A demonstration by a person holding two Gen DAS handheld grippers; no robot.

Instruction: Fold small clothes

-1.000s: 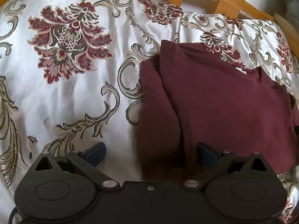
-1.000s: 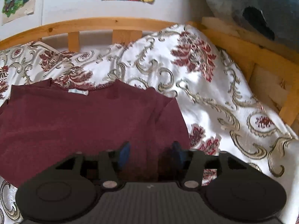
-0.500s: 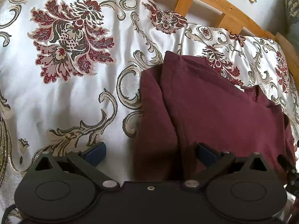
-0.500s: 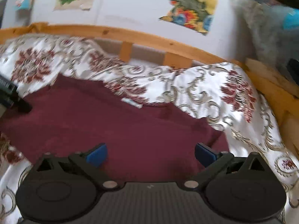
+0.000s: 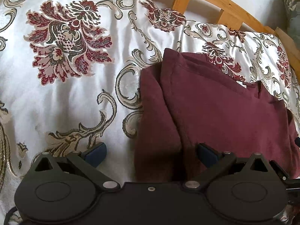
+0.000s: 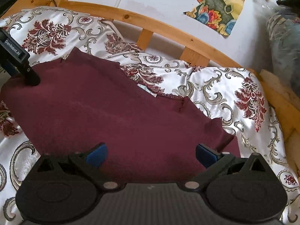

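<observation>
A dark maroon garment (image 5: 215, 112) lies folded on a floral bedspread (image 5: 65, 93); it also shows in the right wrist view (image 6: 112, 116). My left gripper (image 5: 150, 153) is open, its jaws wide apart over the garment's left folded edge. My right gripper (image 6: 150, 153) is open and empty, held just above the garment's near right part. The left gripper's body (image 6: 16, 63) shows at the left edge of the right wrist view, touching the garment's left corner.
A wooden bed rail (image 6: 168, 30) runs behind the bedspread, with a white wall and colourful pictures (image 6: 219, 5) beyond. A grey-blue cushion (image 6: 285, 43) sits at the far right. More wooden frame (image 6: 281, 101) borders the right side.
My right gripper opened from nearly closed, let go of the garment's right part and swung left. The left gripper stayed open and tilted slightly.
</observation>
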